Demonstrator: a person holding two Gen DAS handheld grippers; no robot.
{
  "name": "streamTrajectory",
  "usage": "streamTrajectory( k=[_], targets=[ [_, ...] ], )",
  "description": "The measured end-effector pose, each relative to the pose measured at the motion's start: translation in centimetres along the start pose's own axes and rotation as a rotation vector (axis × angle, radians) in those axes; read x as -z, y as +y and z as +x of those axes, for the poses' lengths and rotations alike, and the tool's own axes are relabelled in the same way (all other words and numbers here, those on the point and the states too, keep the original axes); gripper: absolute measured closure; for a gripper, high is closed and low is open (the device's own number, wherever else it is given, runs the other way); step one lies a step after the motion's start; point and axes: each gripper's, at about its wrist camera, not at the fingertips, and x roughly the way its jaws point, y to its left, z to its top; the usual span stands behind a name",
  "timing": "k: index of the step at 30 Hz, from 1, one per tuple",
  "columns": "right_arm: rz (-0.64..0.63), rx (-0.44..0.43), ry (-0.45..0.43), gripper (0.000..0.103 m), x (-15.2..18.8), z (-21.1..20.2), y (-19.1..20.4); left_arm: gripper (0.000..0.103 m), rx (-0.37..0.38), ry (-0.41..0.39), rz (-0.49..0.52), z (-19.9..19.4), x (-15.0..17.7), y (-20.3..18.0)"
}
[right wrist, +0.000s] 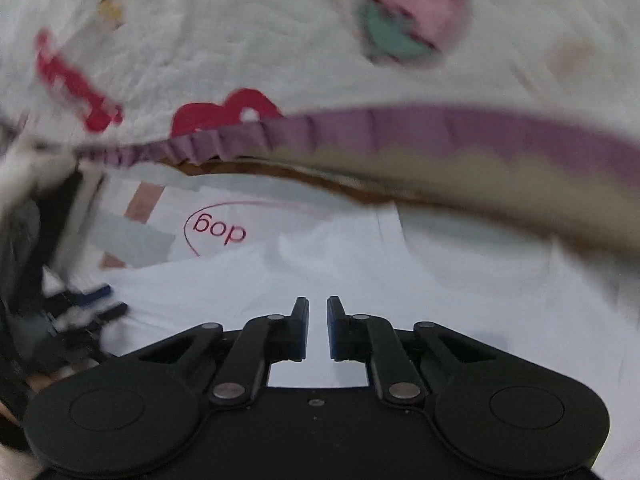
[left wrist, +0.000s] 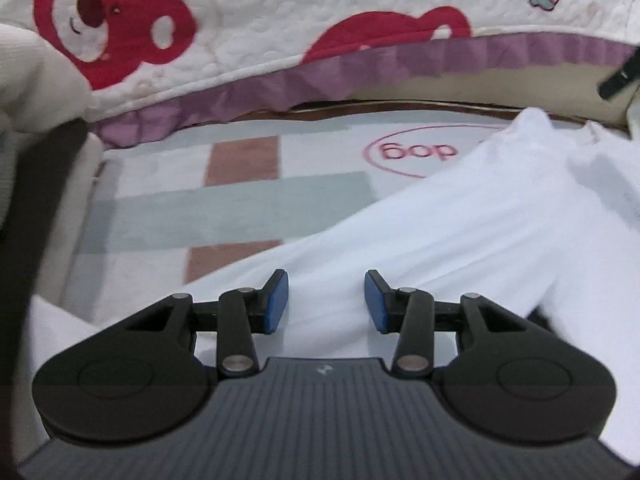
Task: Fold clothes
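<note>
White garment [left wrist: 420, 240] on checked mat [left wrist: 240, 208]; L gripper [left wrist: 326, 302] jaws spread, R gripper [right wrist: 318, 328] jaws slightly apart.

A plain white, soft cotton-like garment [left wrist: 460, 232] lies spread and rumpled on a checked mat of grey-blue and brown blocks with a red-circled "dog" print [left wrist: 248, 208]. Long folds run diagonally across it. In the right wrist view the same white garment [right wrist: 420, 280] covers the mat's near part.

Checked mat [left wrist: 240, 204] (marked "dog") under a white garment [left wrist: 460, 232].
</note>
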Motion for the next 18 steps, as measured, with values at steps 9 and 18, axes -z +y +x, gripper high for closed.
streamTrajectory(
  k=[9, 18],
  targets=[
    [-0.015, 0.092, -0.041, 0.06, -3.5, 6.3, -3.6, 0.064, -0.125, -0.008, 0.054, 1.2, 0.2, 1.9],
    [0.216, -0.019, 0.036, 0.052, -2.1, 10.2, -6.1, 0.041, -0.079, -0.064, 0.377, 0.7, 1.8, -0.9]
  ],
)
